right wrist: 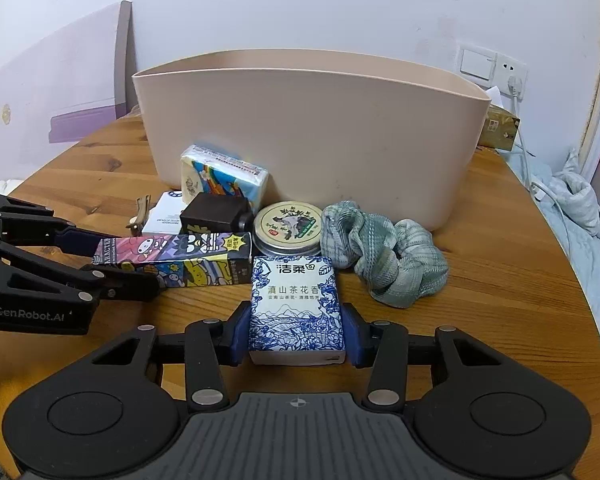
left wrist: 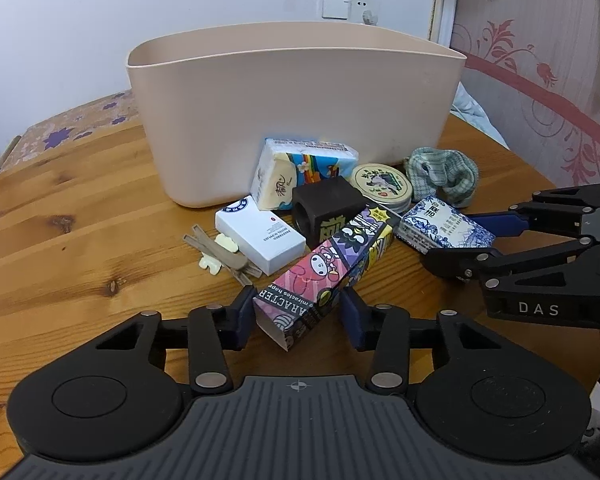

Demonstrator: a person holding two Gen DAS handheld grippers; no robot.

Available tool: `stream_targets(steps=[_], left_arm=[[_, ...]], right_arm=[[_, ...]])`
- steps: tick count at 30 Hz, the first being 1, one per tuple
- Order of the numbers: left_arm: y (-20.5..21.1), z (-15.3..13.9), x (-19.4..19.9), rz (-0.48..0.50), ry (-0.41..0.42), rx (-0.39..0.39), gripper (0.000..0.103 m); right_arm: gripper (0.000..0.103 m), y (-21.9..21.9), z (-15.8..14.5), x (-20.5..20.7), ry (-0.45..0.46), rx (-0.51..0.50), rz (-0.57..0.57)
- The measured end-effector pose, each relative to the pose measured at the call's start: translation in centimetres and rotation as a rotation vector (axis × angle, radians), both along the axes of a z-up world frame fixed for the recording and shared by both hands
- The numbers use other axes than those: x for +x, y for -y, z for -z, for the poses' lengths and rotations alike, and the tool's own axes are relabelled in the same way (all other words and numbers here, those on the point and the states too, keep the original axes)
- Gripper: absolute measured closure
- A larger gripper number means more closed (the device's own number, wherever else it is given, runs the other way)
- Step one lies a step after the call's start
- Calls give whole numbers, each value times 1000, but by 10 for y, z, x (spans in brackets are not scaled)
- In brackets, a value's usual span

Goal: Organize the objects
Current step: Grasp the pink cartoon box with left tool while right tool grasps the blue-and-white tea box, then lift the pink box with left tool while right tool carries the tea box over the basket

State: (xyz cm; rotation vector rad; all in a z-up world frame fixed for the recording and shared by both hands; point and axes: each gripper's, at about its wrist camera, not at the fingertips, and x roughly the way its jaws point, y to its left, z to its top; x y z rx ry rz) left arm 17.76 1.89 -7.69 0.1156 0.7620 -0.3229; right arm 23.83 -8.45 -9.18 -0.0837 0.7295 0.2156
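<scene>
We look from the left wrist low over the round wooden table (left wrist: 80, 208), facing the tall beige plastic bin (left wrist: 296, 120) from close by. From the right wrist we face the same bin (right wrist: 312, 140) from a spot further right, equally near. Both views share the bin, the clutter before it, and each other's black gripper at the frame edge.
</scene>
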Motion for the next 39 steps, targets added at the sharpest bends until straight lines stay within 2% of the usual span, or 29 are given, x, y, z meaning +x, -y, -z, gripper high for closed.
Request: stream_targets(steps=[17, 27, 39], left_arm=[[5, -10, -17, 72, 2, -28, 79], [3, -26, -29, 86, 37, -34, 80], [-9, -60, -48, 87, 137, -45, 80]], right_arm=[[60, 11, -7, -12, -15, 27, -10], [60, 23, -27, -23, 23, 34, -15], [60, 44, -60, -27, 104, 26, 17]])
